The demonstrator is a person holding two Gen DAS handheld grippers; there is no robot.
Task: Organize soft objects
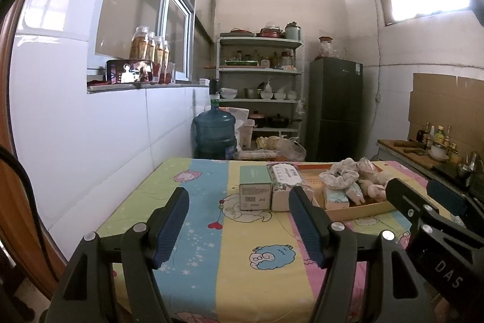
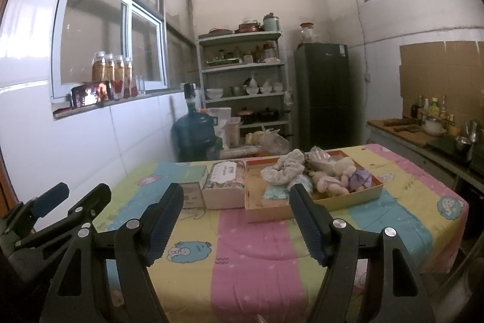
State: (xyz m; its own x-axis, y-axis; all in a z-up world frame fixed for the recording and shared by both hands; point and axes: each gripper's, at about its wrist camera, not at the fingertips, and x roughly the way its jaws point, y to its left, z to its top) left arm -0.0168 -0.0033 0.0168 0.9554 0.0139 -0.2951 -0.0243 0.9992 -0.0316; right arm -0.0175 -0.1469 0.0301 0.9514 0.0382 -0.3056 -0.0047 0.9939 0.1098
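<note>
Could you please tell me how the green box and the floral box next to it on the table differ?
The green box has plain green sides and a barcode label facing us; the floral box is flower-patterned with a white label on top. The green box stands farther from the cardboard tray; the floral box sits right beside it. Both are closed cartons, side by side on the striped tablecloth.
</note>
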